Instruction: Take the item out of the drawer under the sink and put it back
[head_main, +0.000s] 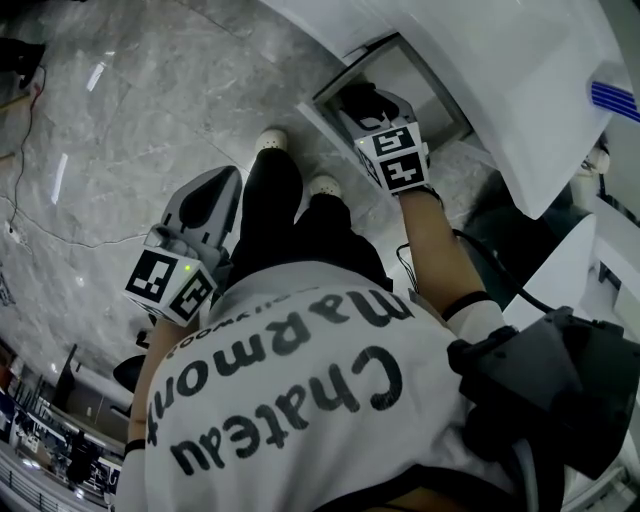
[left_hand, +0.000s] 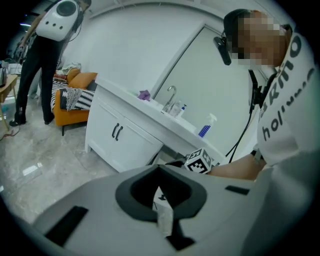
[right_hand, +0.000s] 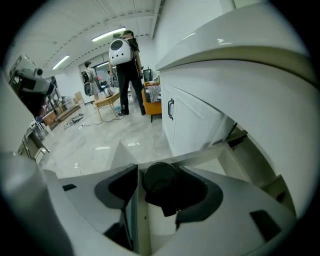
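The drawer (head_main: 425, 85) under the white sink counter (head_main: 520, 90) stands pulled out. My right gripper (head_main: 367, 103) reaches down into it, marker cube (head_main: 395, 158) facing up. In the right gripper view a black rounded item (right_hand: 160, 181) lies between the jaws of my right gripper (right_hand: 157, 200), which stand apart without pressing on it; the drawer's white wall (right_hand: 230, 160) runs beside them. My left gripper (head_main: 222, 185) hangs by the person's left leg, away from the drawer. In the left gripper view my left gripper (left_hand: 164, 210) is shut and empty.
The sink cabinet (left_hand: 120, 135) carries a faucet (left_hand: 171, 95) and a blue spray bottle (left_hand: 206, 127). An orange sofa (left_hand: 75, 100) and a standing person (left_hand: 45, 55) are farther back. The person's white shoes (head_main: 270, 140) rest on the marble floor (head_main: 130, 110) before the drawer.
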